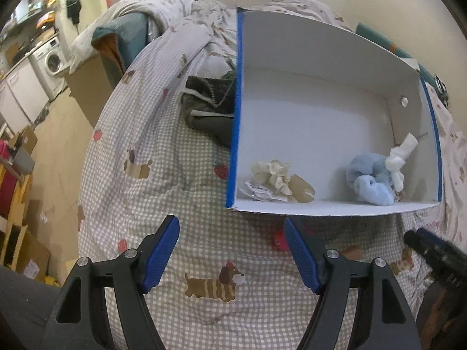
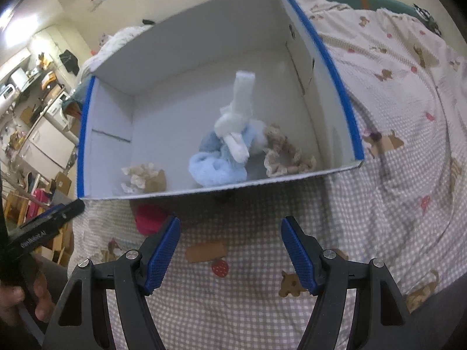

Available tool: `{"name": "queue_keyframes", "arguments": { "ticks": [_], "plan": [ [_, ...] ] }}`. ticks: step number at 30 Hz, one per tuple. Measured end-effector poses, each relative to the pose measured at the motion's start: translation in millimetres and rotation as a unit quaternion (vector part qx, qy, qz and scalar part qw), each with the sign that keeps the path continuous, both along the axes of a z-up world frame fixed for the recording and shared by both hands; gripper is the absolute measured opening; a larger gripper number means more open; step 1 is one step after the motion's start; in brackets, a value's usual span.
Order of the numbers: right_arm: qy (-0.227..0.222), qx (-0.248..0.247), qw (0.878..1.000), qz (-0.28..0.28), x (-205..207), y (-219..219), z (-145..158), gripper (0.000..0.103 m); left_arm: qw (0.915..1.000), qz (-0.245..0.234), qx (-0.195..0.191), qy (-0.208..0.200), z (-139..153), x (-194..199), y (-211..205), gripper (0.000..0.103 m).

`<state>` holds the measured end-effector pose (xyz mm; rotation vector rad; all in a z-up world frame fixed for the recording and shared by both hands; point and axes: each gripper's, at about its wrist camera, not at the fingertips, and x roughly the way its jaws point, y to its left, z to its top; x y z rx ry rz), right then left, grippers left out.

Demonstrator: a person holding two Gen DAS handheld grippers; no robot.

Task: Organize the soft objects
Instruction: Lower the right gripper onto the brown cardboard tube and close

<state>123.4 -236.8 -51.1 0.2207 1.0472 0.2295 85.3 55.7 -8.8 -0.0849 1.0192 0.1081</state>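
A white cardboard box with blue edges (image 1: 321,207) (image 2: 204,191) stands on the bed. Inside lie a cream scrunchie with a tag (image 1: 273,175) (image 2: 138,176), a light blue fluffy scrunchie (image 1: 369,182) (image 2: 217,167), a white cloth piece (image 1: 398,157) (image 2: 238,116) and a beige lace scrunchie (image 2: 287,154). A red soft object (image 1: 278,240) (image 2: 150,218) lies on the bedspread just outside the box's near wall. My left gripper (image 1: 232,253) is open and empty in front of the box. My right gripper (image 2: 230,253) is open and empty in front of the box.
The checked bedspread with dog prints (image 1: 175,189) (image 2: 394,175) covers the bed. Dark clothing (image 1: 208,108) lies left of the box. Pillows and a teal cushion (image 1: 128,35) sit at the bed's head. The floor, cardboard boxes and a washing machine (image 1: 49,61) are to the left.
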Motion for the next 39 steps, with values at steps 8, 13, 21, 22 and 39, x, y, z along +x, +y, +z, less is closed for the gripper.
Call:
{"name": "queue_keyframes", "arguments": {
  "ticks": [8, 13, 21, 22, 39],
  "plan": [
    [0.063, -0.035, 0.996, 0.059, 7, 33, -37, 0.076, 0.9988, 0.028, -0.038, 0.015, -3, 9, 11, 0.072],
    [0.084, -0.077, 0.99, 0.089, 14, 54, -60, 0.076, 0.9985, 0.019, -0.043, 0.028, -5, 10, 7, 0.072],
    [0.078, -0.097, 0.983, 0.136, 18, 82, -75, 0.053, 0.9979, 0.013, -0.04, 0.049, -14, 9, 3, 0.072],
    [0.078, -0.098, 0.982, 0.142, 17, 85, -76, 0.049, 0.9977, 0.01, -0.041, 0.053, -16, 9, 1, 0.072],
    [0.039, -0.015, 0.993, 0.113, 0, 62, -14, 0.008, 0.9933, -0.038, -0.046, 0.099, -45, 10, -20, 0.072]
  ]
}}
